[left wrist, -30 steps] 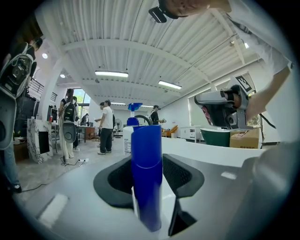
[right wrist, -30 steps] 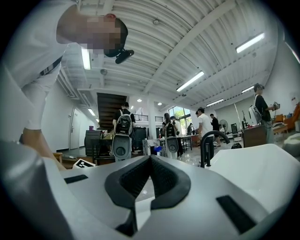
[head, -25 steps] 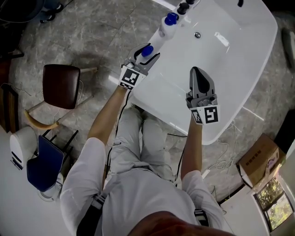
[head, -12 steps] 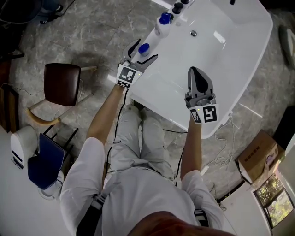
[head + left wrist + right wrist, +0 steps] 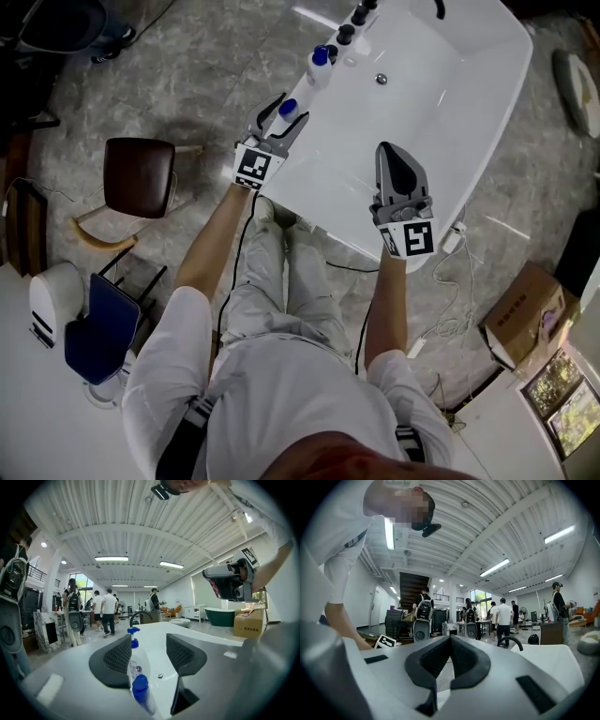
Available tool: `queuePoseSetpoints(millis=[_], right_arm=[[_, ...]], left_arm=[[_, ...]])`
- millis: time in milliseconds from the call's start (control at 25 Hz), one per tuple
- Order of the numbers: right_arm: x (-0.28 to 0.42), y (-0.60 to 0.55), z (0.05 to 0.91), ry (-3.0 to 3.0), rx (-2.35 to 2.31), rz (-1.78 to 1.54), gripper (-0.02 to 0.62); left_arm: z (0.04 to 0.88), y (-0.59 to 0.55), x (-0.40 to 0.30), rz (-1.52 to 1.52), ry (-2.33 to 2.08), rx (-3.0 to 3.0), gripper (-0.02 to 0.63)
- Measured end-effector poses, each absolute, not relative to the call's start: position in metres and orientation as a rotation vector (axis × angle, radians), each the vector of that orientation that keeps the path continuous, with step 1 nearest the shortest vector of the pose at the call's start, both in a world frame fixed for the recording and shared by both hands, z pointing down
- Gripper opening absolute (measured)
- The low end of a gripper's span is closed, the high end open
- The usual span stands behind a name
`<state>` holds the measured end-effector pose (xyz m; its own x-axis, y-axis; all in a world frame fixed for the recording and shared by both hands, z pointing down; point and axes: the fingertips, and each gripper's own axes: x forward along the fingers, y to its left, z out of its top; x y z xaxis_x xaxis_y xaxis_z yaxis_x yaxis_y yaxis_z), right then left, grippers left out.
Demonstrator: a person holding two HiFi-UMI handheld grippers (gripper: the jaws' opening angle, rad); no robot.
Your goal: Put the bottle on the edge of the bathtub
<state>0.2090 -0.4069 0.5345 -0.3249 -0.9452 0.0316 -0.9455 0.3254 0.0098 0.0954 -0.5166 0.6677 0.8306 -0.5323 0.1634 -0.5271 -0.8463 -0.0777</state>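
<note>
The left claw (image 5: 149, 648) is held with jaws apart, just now closed a little. No pad is pressed on the bottle (image 5: 139, 688) seen between them, which is set on the left edge of the bathtub (image 5: 450, 122). The right claw (image 5: 449, 653) is kept closed together, empty. The placing is judged done.

**Layout round the bathtub**

Bathtub (image 5: 427, 112) lies ahead of the person, its long axis running away from them. On its left edge, in a row from near to far: bottle (image 5: 288, 109), pump bottle (image 5: 320, 58), knobs (image 5: 345, 35). Tap (image 5: 139, 613) at the far end. Drain (image 5: 381, 80) in the tub floor, toward that far end.

Chair (image 5: 138, 178) on the floor left of the tub, well apart. Cardboard box (image 5: 525, 314) on the floor right of the tub's near end. Cables (image 5: 448, 300) between box and tub.

Left gripper view: people (image 5: 105, 611) behind the tub, to the left. Second tub (image 5: 225, 615) far right.
</note>
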Motion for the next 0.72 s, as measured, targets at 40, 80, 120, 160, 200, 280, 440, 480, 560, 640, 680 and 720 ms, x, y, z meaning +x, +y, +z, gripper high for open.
queuePoseSetpoints(millis=[40,80,120,160,200,280,440,480,560,640,680,720], right_arm=[[0.209,-0.404,0.524,-2.531,1.805,0.007,0.0],[0.209,-0.401,0.513,-2.533,1.804,-0.001,0.0],[0.209,-0.398,0.502,-2.537,1.805,-0.007,0.0],[0.209,-0.394,0.491,-2.542,1.808,-0.011,0.0],[0.209,-0.389,0.48,-2.547,1.812,-0.013,0.0],[0.209,-0.378,0.459,-2.557,1.826,-0.014,0.0],[0.207,-0.354,0.425,-2.565,1.833,-0.004,0.0],[0.206,-0.346,0.418,-2.566,1.83,0.003,0.0],[0.204,-0.327,0.404,-2.568,1.827,0.019,0.0],[0.204,-0.307,0.39,-2.572,1.827,0.037,0.0],[0.203,-0.296,0.383,-2.572,1.827,0.043,0.0],[0.203,-0.286,0.376,-2.572,1.827,0.05,0.0]], left_arm=[[0.656,-0.513,0.095,-0.273,0.863,-2.972,0.222],[0.645,-0.509,0.095,-0.271,0.864,-2.967,0.204],[0.635,-0.505,0.095,-0.272,0.866,-2.962,0.182],[0.625,-0.5,0.094,-0.275,0.869,-2.958,0.161],[0.616,-0.495,0.094,-0.278,0.873,-2.956,0.139],[0.599,-0.483,0.093,-0.281,0.875,-2.95,0.118],[0.563,-0.466,0.091,-0.289,0.895,-2.929,0.071],[0.555,-0.461,0.09,-0.296,0.901,-2.924,0.054],[0.54,-0.448,0.087,-0.316,0.914,-2.916,0.039],[0.527,-0.433,0.082,-0.343,0.941,-2.907,0.01],[0.521,-0.425,0.08,-0.359,0.957,-2.902,-0.005],[0.515,-0.417,0.078,-0.376,0.973,-2.895,-0.005]])
